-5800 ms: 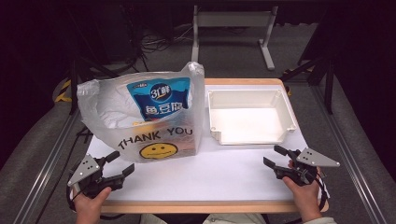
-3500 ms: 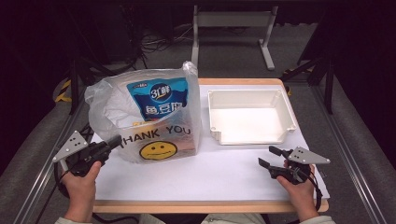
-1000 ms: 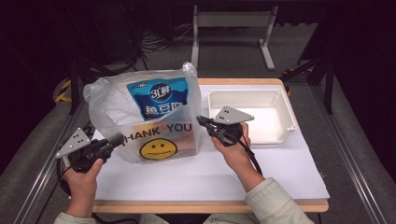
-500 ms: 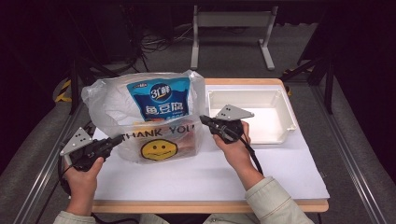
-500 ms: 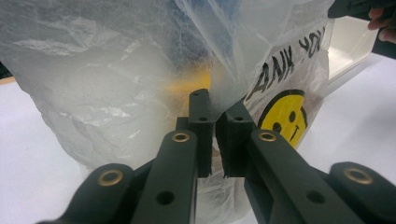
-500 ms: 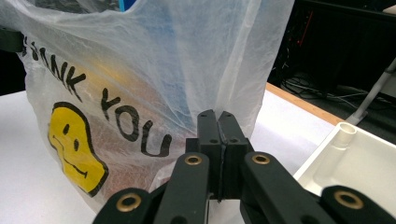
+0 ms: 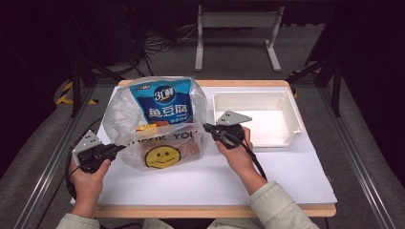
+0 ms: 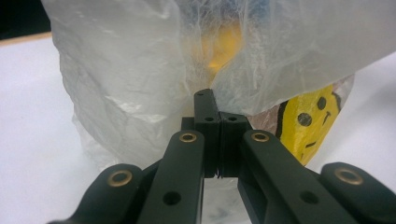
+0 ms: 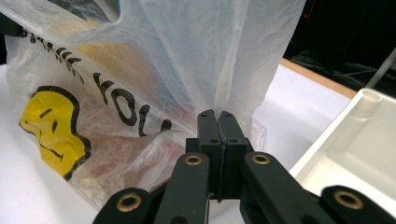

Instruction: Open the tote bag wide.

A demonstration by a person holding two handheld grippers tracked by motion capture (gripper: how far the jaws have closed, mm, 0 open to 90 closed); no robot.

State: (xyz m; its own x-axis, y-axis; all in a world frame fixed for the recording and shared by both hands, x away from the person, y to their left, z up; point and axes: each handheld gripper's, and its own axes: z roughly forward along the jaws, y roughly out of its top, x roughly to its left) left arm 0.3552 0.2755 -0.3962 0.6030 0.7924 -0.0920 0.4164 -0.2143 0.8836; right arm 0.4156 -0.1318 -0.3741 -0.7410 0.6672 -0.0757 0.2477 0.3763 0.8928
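Thin white plastic bag (image 7: 157, 126) with a yellow smiley face and the words THANK YOU, standing on the white table top (image 7: 200, 181) between the two grippers. Pinched on both sides: film of the bag's left side clamped in the closed fingers of the left gripper (image 7: 117, 149), film of its right side clamped in the closed fingers of the right gripper (image 7: 208, 128). In the left gripper view, left gripper (image 8: 215, 107) with jaws just closed tight together, a gathered fold of the bag (image 8: 140, 79) running up from the fingertips, the smiley face (image 8: 313, 119) to the right of the fingers. In the right gripper view, right gripper (image 9: 217, 122) with jaws pressed together on a vertical crease of the bag (image 9: 177, 60), the printed letters and yellow face to the left of the fingers.

Inside the bag, above and behind both pairs of fingertips: a blue food packet (image 7: 162, 102) standing upright, something yellow and something brownish lower down, blurred by the film.

Beyond the right fingers, to their right: an empty white tray (image 7: 291, 121), close to the bag but apart from it; its corner (image 9: 369, 100) near in the right gripper view. Nothing solid between fingers and bag; only crumpled film in front of the contents. Past the far table edge, dark floor with cables and a grey metal stand (image 7: 236, 21).
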